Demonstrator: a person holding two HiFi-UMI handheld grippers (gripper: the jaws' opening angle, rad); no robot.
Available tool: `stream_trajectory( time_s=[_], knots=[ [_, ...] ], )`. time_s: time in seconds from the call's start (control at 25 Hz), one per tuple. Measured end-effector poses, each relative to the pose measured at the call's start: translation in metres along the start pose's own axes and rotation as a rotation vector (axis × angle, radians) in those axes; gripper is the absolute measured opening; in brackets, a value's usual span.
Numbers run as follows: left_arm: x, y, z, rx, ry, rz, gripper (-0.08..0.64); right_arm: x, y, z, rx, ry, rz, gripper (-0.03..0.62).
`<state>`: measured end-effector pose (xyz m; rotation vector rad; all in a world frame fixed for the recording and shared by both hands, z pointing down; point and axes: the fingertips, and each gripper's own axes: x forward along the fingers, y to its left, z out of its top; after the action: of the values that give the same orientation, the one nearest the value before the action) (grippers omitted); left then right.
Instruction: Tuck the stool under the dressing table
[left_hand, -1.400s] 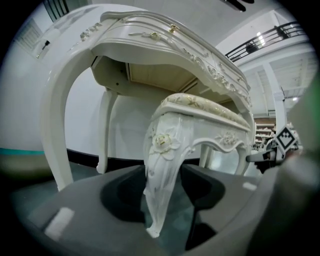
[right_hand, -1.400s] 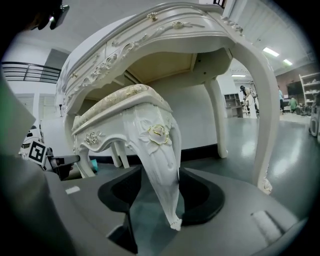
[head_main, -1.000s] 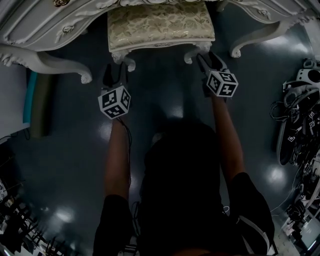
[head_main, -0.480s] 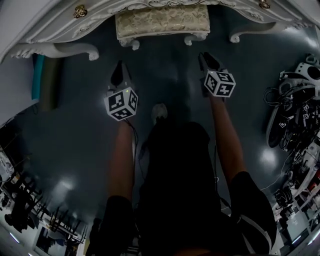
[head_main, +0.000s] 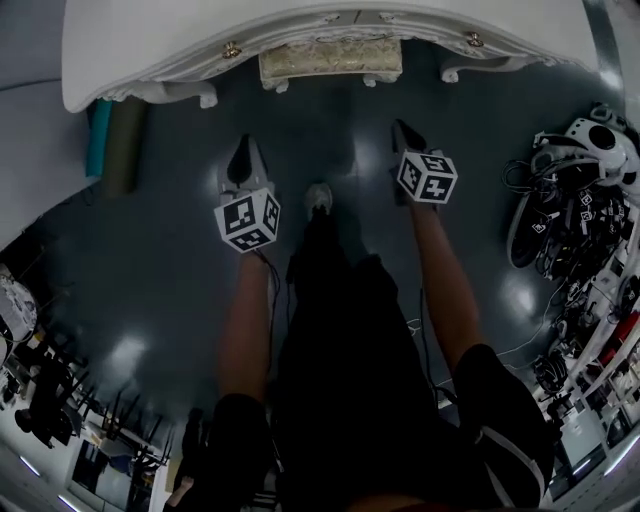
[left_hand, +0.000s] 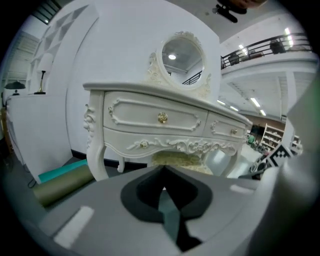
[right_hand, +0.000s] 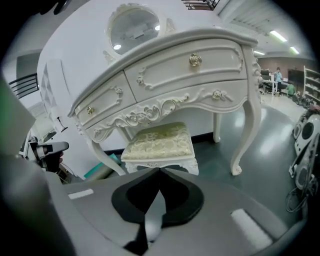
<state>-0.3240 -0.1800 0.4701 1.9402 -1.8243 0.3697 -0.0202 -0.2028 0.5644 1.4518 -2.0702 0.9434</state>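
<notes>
The cream stool with its patterned cushion stands under the ornate white dressing table, between the table's curved legs. In the left gripper view only a strip of the stool shows below the table's carved apron. My left gripper is shut and empty, held well back from the stool. My right gripper is shut too; its jaws have just been closing with nothing between them. Both point toward the table from a distance.
A teal and olive roll lies on the floor left of the table. A heap of grippers and cables fills the right side. Chairs and stands crowd the lower left. The person's foot shows between the grippers.
Both grippers have risen and drawn back from the stool. The left jaws closed first, the right jaws after. The table and stool look smaller and farther off now.
</notes>
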Motion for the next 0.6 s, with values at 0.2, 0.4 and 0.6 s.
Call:
stream_trajectory(
  time_s=[0.2,0.4,0.6],
  knots=[
    [-0.041,-0.002,0.057,-0.057,0.01,-0.02,0.008,-0.05,0.034,0.037,0.015,0.037,-0.02,0.0],
    [-0.072,-0.016,0.106,-0.053,0.011,-0.075,0.008,-0.09,0.067,0.066,0.016,0.068,-0.01,-0.001],
    [-0.093,-0.028,0.155,-0.022,-0.002,-0.104,0.008,-0.128,0.095,0.097,0.029,0.063,-0.016,0.0]
  ],
)
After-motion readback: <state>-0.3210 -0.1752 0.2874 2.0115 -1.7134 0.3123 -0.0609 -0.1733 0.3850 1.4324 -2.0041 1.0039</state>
